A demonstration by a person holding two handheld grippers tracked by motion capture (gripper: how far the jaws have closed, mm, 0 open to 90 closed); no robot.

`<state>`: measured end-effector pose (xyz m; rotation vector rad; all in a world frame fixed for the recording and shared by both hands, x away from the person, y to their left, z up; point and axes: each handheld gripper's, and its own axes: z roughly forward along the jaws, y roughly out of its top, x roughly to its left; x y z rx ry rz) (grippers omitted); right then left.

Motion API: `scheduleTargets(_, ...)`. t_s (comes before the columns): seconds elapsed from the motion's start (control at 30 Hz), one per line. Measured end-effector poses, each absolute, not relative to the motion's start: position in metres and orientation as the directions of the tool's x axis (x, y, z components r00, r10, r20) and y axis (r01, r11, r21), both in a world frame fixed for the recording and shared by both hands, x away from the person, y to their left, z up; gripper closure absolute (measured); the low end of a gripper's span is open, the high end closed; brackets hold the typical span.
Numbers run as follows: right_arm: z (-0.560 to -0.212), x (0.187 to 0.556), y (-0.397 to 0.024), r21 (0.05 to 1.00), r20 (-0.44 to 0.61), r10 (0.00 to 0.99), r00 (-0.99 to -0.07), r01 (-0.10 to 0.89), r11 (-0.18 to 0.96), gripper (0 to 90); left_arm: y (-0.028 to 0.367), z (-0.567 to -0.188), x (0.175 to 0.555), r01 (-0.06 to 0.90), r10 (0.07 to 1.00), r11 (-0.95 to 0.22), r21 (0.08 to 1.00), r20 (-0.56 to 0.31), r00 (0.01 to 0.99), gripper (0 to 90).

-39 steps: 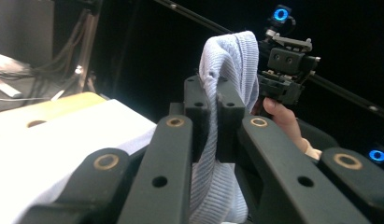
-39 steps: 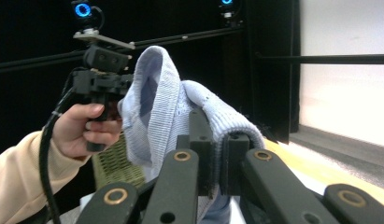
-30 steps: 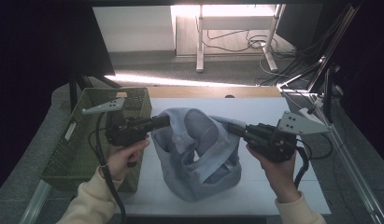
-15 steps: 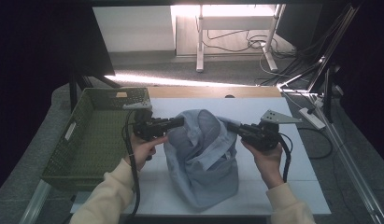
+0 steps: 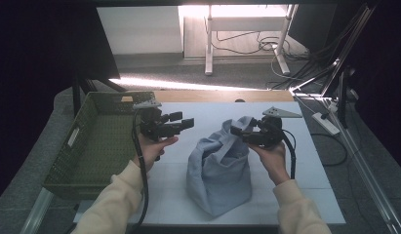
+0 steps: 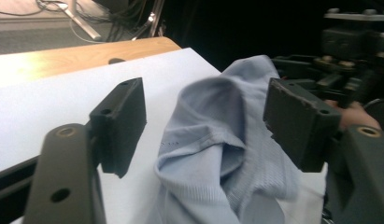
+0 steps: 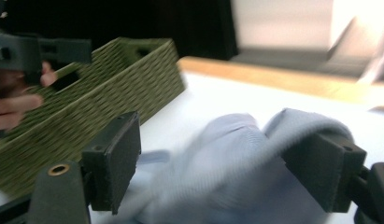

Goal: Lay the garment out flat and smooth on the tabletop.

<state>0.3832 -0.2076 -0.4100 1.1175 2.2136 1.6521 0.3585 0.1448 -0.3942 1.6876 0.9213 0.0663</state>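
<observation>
Both jaws just opened. Left gripper [image 5: 187, 122] apart, empty, left of the cloth. Right gripper [image 5: 235, 131] apart, at its upper right fold, releasing. Blue shirt [image 5: 218, 168] slumps between them on the table [image 5: 312, 175], likely dropped for regripping. Basket [image 5: 90, 146] beyond left gripper.

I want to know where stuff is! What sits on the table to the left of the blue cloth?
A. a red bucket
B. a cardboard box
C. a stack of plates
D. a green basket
D: in the high view a green woven basket stands at the left edge of the white table, with the crumpled light blue cloth lying to its right.
</observation>
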Motion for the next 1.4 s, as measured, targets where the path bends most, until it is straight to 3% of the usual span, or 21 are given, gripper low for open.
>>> scheduleTargets(0.13, -0.422, 0.393, -0.212, 0.809, 0.346, 0.659, -0.668, 0.568, 0.152, 22.0, 0.147, -0.395, 0.355, 0.53, 0.591, -0.029, 0.847, -0.413, 0.693, 31.6)
scheduleTargets(0.4, -0.443, 0.391, -0.221, 0.766, 0.403, 0.599, -0.692, 0.613, 0.193, 21.7, 0.152, -0.399, 0.352, 0.535, 0.569, -0.03, 0.845, -0.425, 0.704, 33.5)
scheduleTargets(0.53, -0.456, 0.39, -0.229, 0.747, 0.484, 0.538, -0.69, 0.646, 0.156, 18.8, 0.152, -0.403, 0.349, 0.539, 0.561, -0.039, 0.842, -0.428, 0.709, 33.9)
scheduleTargets(0.73, -0.468, 0.383, -0.24, 0.755, 0.402, 0.554, -0.729, 0.606, 0.25, 12.9, 0.153, -0.405, 0.346, 0.536, 0.551, -0.042, 0.843, -0.428, 0.716, 34.0)
scheduleTargets(0.9, -0.477, 0.377, -0.247, 0.765, 0.45, 0.48, -0.753, 0.602, 0.227, 11.6, 0.156, -0.405, 0.344, 0.532, 0.546, -0.038, 0.846, -0.428, 0.72, 34.1)
scheduleTargets(1.0, -0.479, 0.37, -0.243, 0.77, 0.389, 0.505, -0.77, 0.573, 0.281, 11.2, 0.157, -0.405, 0.343, 0.531, 0.547, -0.035, 0.847, -0.428, 0.719, 34.3)
scheduleTargets(1.4, -0.482, 0.355, -0.262, 0.761, 0.327, 0.569, -0.754, 0.567, 0.314, 10.6, 0.158, -0.405, 0.337, 0.522, 0.535, -0.028, 0.853, -0.428, 0.728, 34.4)
